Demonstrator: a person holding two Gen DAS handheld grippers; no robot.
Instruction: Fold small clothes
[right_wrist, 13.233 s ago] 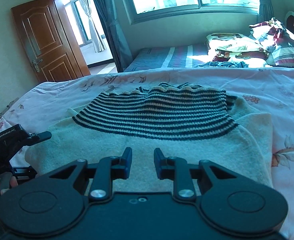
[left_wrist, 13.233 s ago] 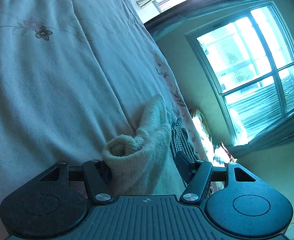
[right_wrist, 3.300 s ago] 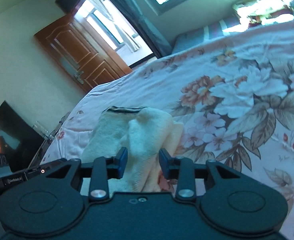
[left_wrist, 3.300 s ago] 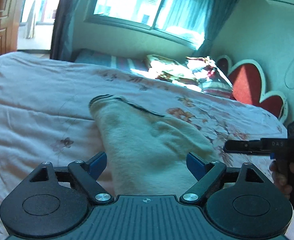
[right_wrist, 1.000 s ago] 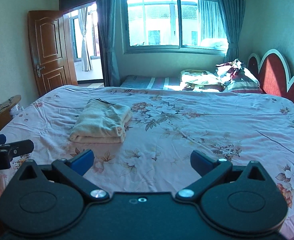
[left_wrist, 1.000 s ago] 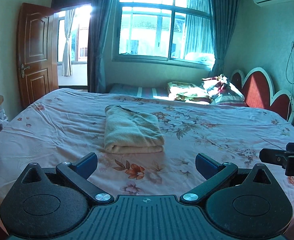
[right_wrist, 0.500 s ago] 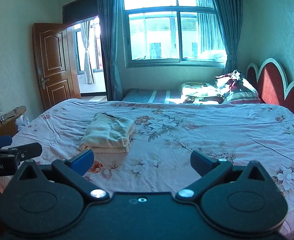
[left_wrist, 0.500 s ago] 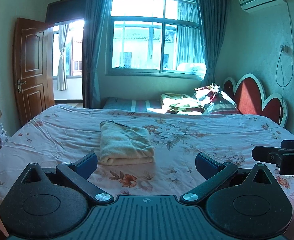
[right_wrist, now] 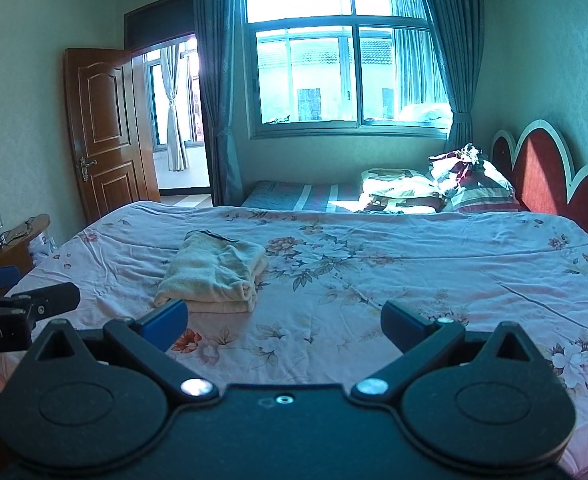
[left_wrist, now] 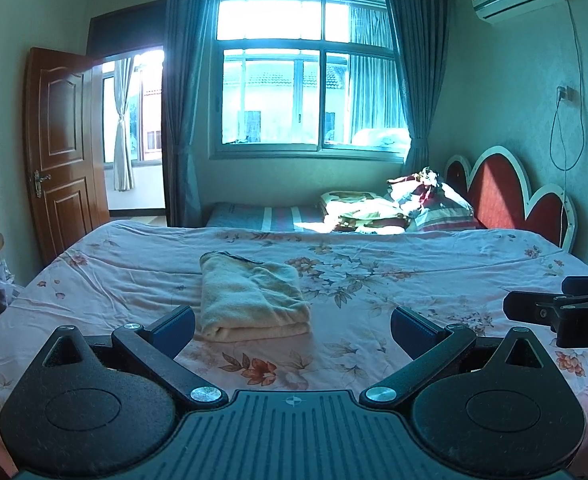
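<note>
A: Where's the sweater (left_wrist: 250,300)?

B: On the bedspread (left_wrist: 393,280), left of middle, folded into a thick cream bundle. Rounded fold edge faces us, a sliver of dark stripe shows at the far end. Nothing touching it.

A: Grippers?

B: Left gripper (left_wrist: 292,326) has its fingers spread wide, nothing between them. Right gripper (right_wrist: 284,320) same: released, empty. Both hang near the foot of the bed, well apart from the bundle. Each one shows at the edge of the other's view.

A: So the fold looks done?

B: I'd say so. Layers stacked, edges roughly lined up, no sleeve hanging out that I can see (the far side is hidden, so can't vouch for it).

A: If we have to move it, how will it behave?

B: Soft, fuzzy knit. Probably light, no stiffness at all. Pinch only the top layer and the stack likely peels open. Not slippery, not fragile, but the loose knit could snag on a fingertip.

A: Best place to hold?

B: The near folded edge, pinching through all layers at once. Better with both grippers, one at each near corner, lifting level. One-sided grab would likely let the other end sag and unfold.

A: Bed a problem?

B: Soft and wrinkled, so the lower finger may dig into the bedspread and grab that too.
</note>
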